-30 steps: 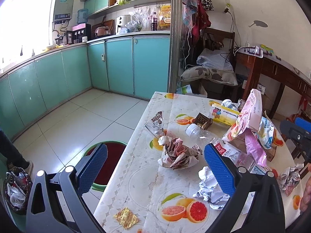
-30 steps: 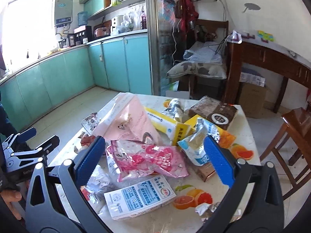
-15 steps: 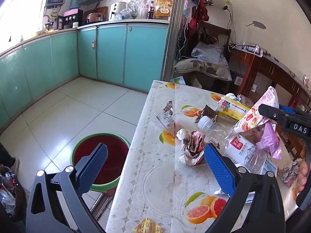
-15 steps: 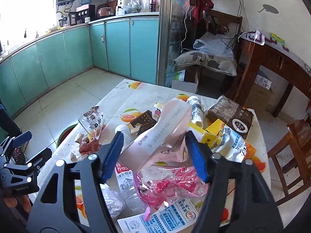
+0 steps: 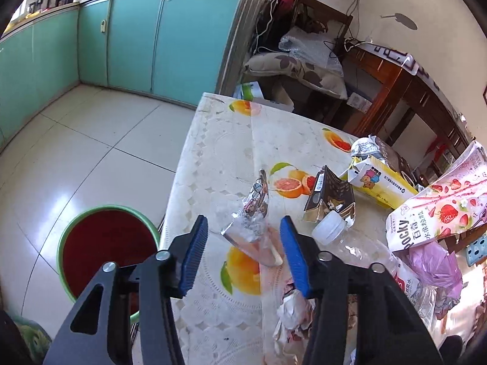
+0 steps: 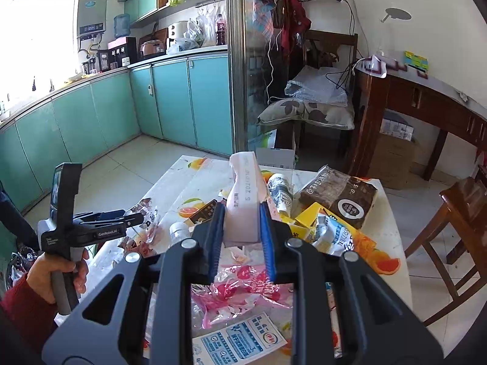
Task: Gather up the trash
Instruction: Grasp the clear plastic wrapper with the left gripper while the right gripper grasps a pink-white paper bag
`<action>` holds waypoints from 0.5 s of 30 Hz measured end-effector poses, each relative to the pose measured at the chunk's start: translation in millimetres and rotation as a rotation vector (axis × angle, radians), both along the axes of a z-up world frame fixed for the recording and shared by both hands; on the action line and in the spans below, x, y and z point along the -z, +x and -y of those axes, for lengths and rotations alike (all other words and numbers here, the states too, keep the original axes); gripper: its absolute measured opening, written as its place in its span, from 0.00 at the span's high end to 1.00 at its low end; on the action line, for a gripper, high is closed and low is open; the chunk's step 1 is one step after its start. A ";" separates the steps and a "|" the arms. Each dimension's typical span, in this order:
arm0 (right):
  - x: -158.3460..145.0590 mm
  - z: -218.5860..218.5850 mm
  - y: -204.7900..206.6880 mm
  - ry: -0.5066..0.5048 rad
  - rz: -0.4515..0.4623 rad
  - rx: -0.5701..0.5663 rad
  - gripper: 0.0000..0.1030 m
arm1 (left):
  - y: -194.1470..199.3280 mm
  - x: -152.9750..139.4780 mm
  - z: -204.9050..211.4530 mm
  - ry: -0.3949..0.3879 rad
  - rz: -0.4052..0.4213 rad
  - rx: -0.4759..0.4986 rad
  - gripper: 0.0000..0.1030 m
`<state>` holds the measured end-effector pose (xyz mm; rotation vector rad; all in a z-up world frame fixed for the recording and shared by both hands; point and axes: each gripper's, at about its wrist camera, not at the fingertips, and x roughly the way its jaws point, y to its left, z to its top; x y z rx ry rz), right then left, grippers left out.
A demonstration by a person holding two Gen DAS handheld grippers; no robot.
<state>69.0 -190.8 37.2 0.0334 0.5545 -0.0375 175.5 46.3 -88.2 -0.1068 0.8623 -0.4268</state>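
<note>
A fruit-print table (image 5: 219, 158) is littered with wrappers. A crumpled clear plastic wrapper (image 5: 252, 222) lies between the blue pads of my left gripper (image 5: 243, 228). Its jaws are closing; the left pad stands clear of the wrapper and the right pad is at its edge. In the right wrist view, a hand in a red sleeve holds the left gripper (image 6: 134, 217) low over the table's left side. My right gripper (image 6: 242, 213) is closing too, its pads pressing on the upright pink and white snack bag (image 6: 243, 182). That strawberry-print snack bag (image 5: 441, 210) also shows in the left wrist view.
A green basin with a red inside (image 5: 106, 243) stands on the floor left of the table. A clear bottle (image 5: 350, 243), a brown carton (image 5: 331, 194), a yellow box (image 5: 380, 182) and crumpled paper (image 5: 292, 313) crowd the table. A wooden chair (image 6: 456, 228) stands at the right.
My left gripper came forward and down over the clear wrapper and its jaws narrowed around it. The right jaws closed onto the pink snack bag, which now stands up between the pads.
</note>
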 end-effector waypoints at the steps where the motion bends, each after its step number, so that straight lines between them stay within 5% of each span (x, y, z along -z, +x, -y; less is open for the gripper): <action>1: -1.2 0.1 -1.5 -0.003 0.008 -0.002 0.78 | 1.2 2.1 3.8 0.000 0.001 0.012 0.70; 13: -28.9 -16.3 -8.0 -0.054 0.104 -0.006 0.78 | -10.6 -25.2 -17.1 -0.057 0.134 0.002 0.86; 15: -32.8 -23.1 -5.6 -0.055 0.122 -0.016 0.78 | -10.3 -28.5 -35.6 -0.076 0.138 -0.032 1.00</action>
